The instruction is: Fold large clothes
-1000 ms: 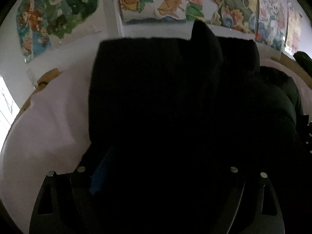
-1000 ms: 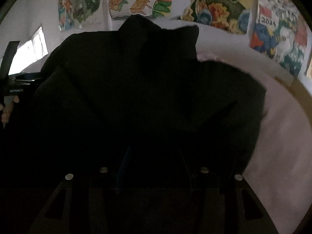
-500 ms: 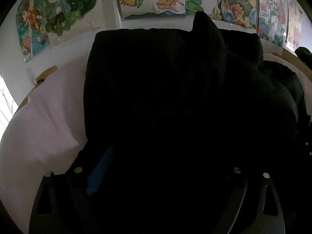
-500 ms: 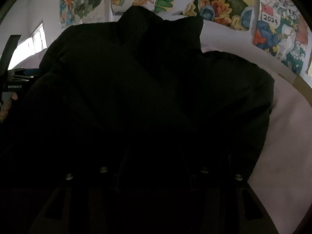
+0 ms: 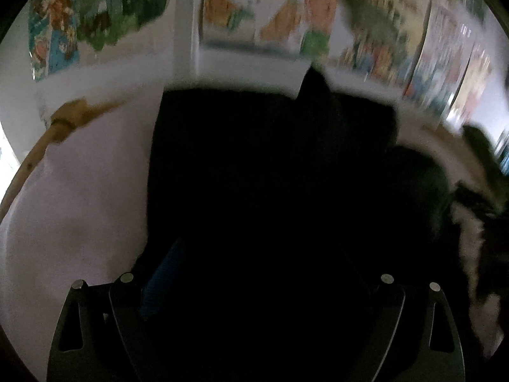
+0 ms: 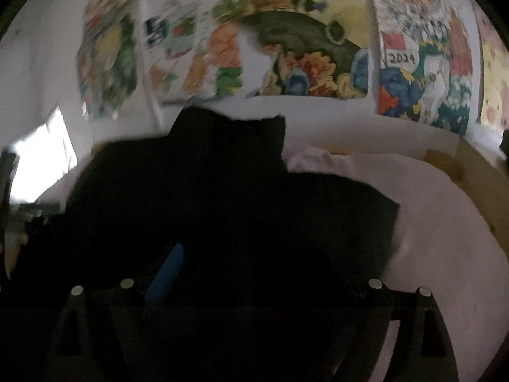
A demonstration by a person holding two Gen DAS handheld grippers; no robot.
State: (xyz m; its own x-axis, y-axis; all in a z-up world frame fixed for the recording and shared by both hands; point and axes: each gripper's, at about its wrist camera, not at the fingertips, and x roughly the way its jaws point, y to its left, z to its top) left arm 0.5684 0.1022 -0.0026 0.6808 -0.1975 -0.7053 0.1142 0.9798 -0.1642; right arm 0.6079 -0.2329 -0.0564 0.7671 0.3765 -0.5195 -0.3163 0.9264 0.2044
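1. Nearest in the left wrist view, the left gripper (image 5: 254, 286) has its fingers (image 5: 162, 273) spread wide. The black garment (image 5: 270, 191) fills the dark space between them, and I cannot tell whether the pads press on it. A second ago they stood about as wide.
2. Nearest in the right wrist view, the right gripper (image 6: 254, 283) has just been opening. Its fingers (image 6: 165, 270) now stand far apart, released, with the blue pad on the left one showing. A second ago they were close together, clenched in the cloth. The garment (image 6: 238, 207) lies between them, too dark to see any contact.
3. The garment lies folded on the pale pink bed sheet (image 5: 79, 207), sheet showing on its left and on its right (image 6: 445, 254). A collar point (image 5: 313, 86) stands up at its far edge, as before.
4. Both views are blurred now and show more sheet and wall than a second ago.
5. At the far left, the wooden bed frame (image 5: 63, 121) shows more fully than earlier.
6. Farthest, coloured posters (image 6: 318, 57) hang on the white wall.
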